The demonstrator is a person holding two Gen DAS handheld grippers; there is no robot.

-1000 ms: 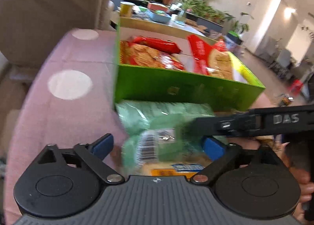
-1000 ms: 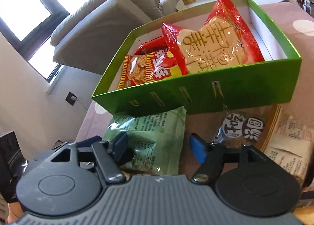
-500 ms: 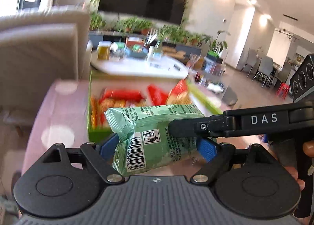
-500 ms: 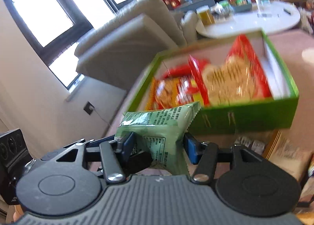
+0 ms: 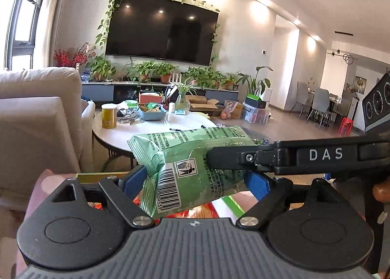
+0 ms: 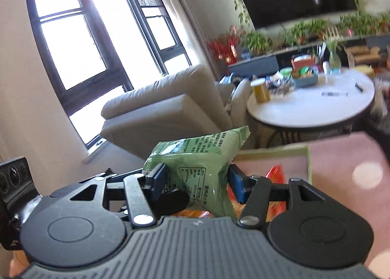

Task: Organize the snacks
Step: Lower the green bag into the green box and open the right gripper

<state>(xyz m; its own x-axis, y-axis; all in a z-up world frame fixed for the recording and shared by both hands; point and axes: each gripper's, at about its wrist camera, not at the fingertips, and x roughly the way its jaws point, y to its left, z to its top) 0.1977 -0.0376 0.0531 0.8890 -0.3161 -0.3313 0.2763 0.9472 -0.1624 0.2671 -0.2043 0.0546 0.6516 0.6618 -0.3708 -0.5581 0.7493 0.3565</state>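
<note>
A green snack packet [image 5: 192, 167] with a barcode is held in the air by both grippers. My left gripper [image 5: 196, 180] is shut on it, blue pads on either side. My right gripper [image 6: 197, 180] is also shut on the same packet [image 6: 195, 169]; its black finger marked DAS [image 5: 292, 157] crosses the left wrist view from the right. Below, the green snack box [image 6: 308, 157] with red and orange packets [image 6: 275, 174] shows only in slivers under the packet.
The pink dotted tablecloth [image 6: 346, 164] lies below at the right. A beige sofa [image 5: 36, 120] stands at the left. A round white table [image 5: 151, 130] with a yellow can [image 5: 109, 116] and a blue basket stands beyond. A TV and plants line the far wall.
Both grippers have lifted the green packet from the cloth in front of the box up over the box. The cameras have tilted up, so the box has dropped nearly out of view.
</note>
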